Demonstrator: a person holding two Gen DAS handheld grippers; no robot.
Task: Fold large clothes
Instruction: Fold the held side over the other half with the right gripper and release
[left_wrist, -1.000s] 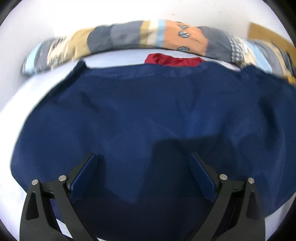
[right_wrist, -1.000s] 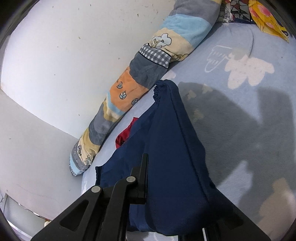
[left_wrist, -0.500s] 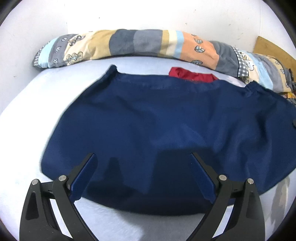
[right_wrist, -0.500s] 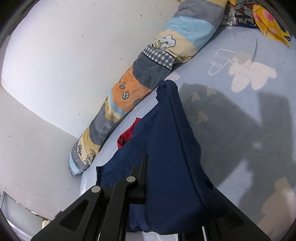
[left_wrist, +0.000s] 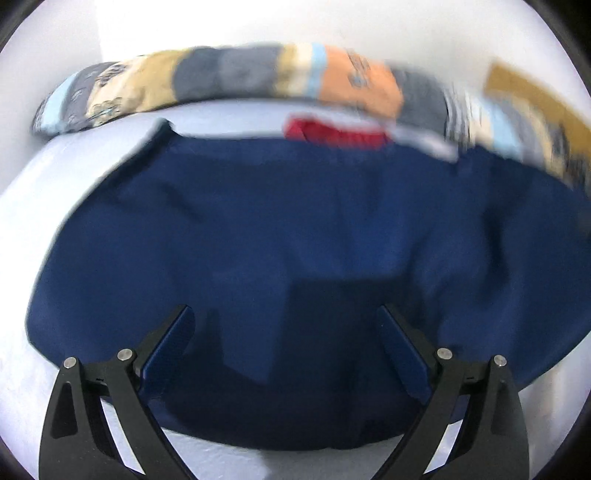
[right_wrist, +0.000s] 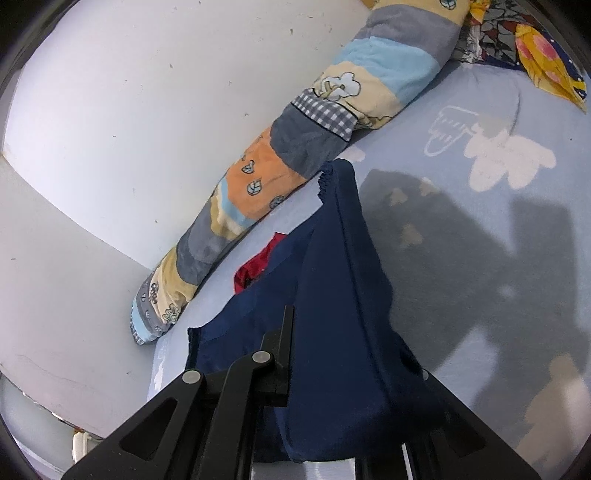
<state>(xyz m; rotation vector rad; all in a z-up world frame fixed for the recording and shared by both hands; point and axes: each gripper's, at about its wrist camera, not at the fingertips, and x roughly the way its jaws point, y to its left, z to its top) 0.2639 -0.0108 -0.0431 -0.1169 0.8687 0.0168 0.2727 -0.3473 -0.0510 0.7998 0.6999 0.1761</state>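
Observation:
A large navy blue garment (left_wrist: 295, 229) lies spread flat on the pale blue bed sheet (left_wrist: 44, 192). My left gripper (left_wrist: 284, 332) hovers open and empty above the garment's near edge. In the right wrist view my right gripper (right_wrist: 332, 376) is shut on the garment's near right edge (right_wrist: 343, 314), and the cloth drapes over its fingers and hides the right one. The garment's gathered far corner (right_wrist: 332, 173) lies on the sheet near the bolster.
A long patchwork bolster pillow (left_wrist: 229, 77) (right_wrist: 295, 147) lies along the white wall behind the garment. A red cloth (left_wrist: 332, 133) (right_wrist: 255, 269) peeks out past the garment's far edge. Colourful bedding (right_wrist: 535, 55) is at the far right.
The left gripper's view has shifted and come closer to the garment, now blurred by motion. The right gripper still holds the garment's edge, little moved.

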